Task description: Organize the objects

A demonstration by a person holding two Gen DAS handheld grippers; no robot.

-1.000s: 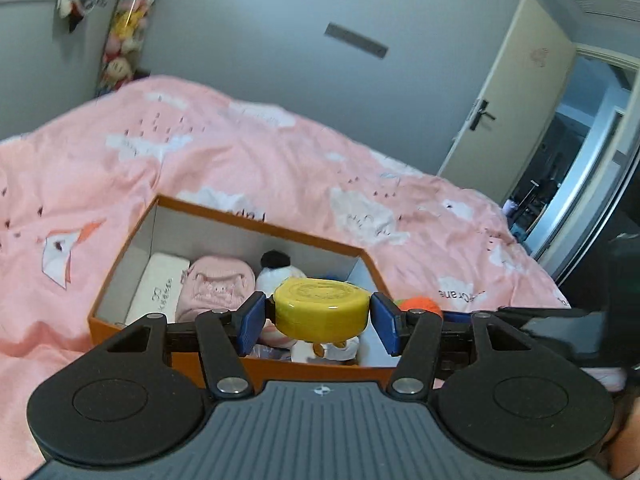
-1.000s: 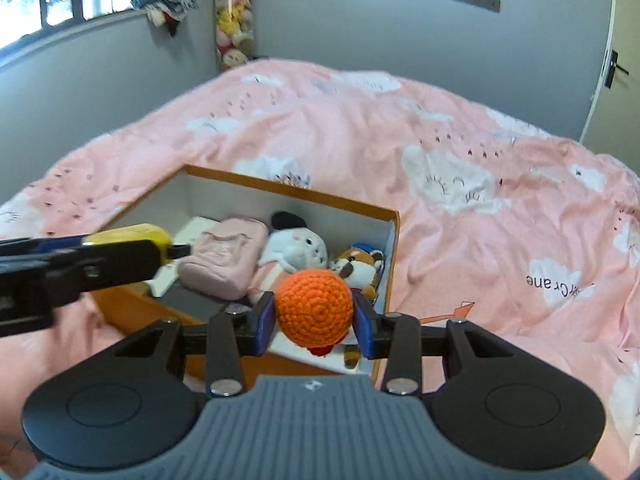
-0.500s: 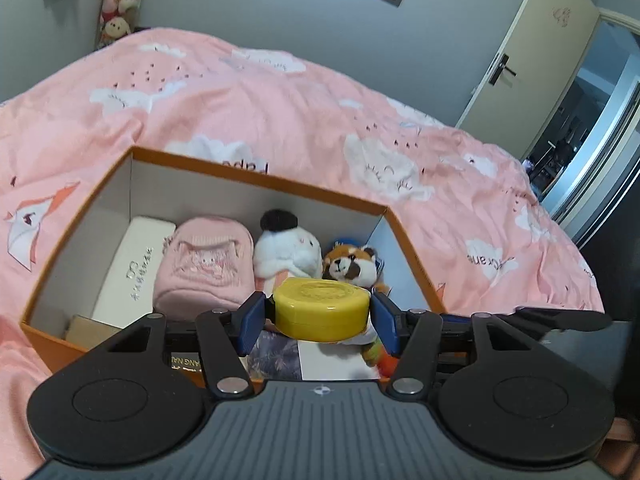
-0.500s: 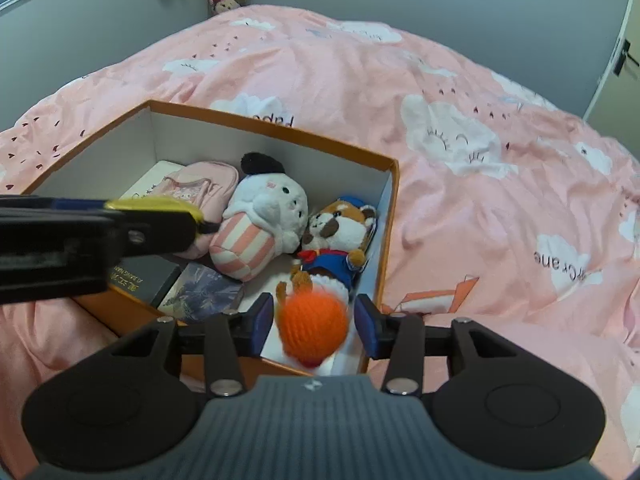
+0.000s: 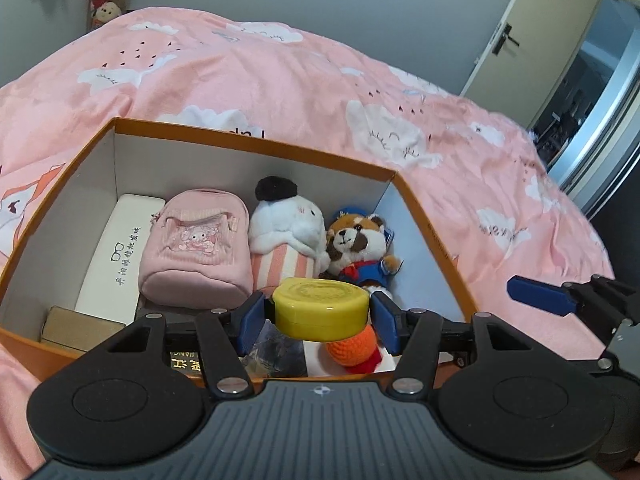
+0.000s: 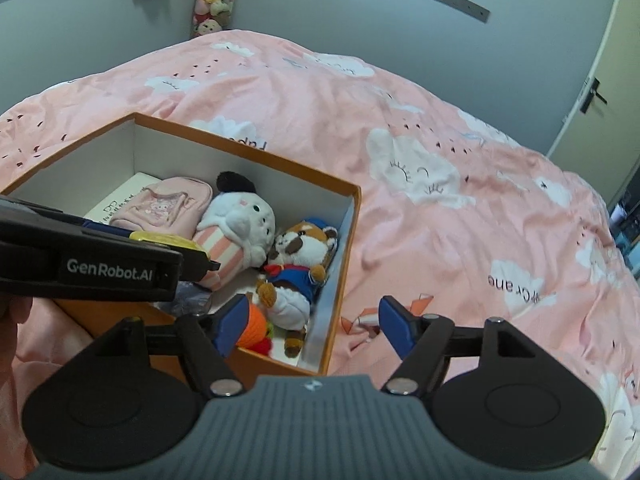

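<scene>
My left gripper (image 5: 320,314) is shut on a yellow round tin (image 5: 320,306) and holds it over the near part of the orange box (image 5: 248,144). An orange crochet ball (image 5: 352,348) lies in the box's near right corner, below the tin; it also shows in the right wrist view (image 6: 254,326). My right gripper (image 6: 312,322) is open and empty above the box's right wall (image 6: 336,280). Its blue fingertip (image 5: 536,294) shows at the right of the left wrist view.
The box holds a white glasses case (image 5: 116,252), a pink pouch (image 5: 196,248), a white plush (image 5: 288,232), a red panda plush (image 5: 360,248), a small cardboard box (image 5: 76,326) and booklets. It stands on a pink bed cover (image 6: 440,160). A door (image 5: 532,28) is at the far right.
My right gripper opened and let go of the orange ball, which dropped into the box's near right corner. My left gripper moved forward over the box with the tin.
</scene>
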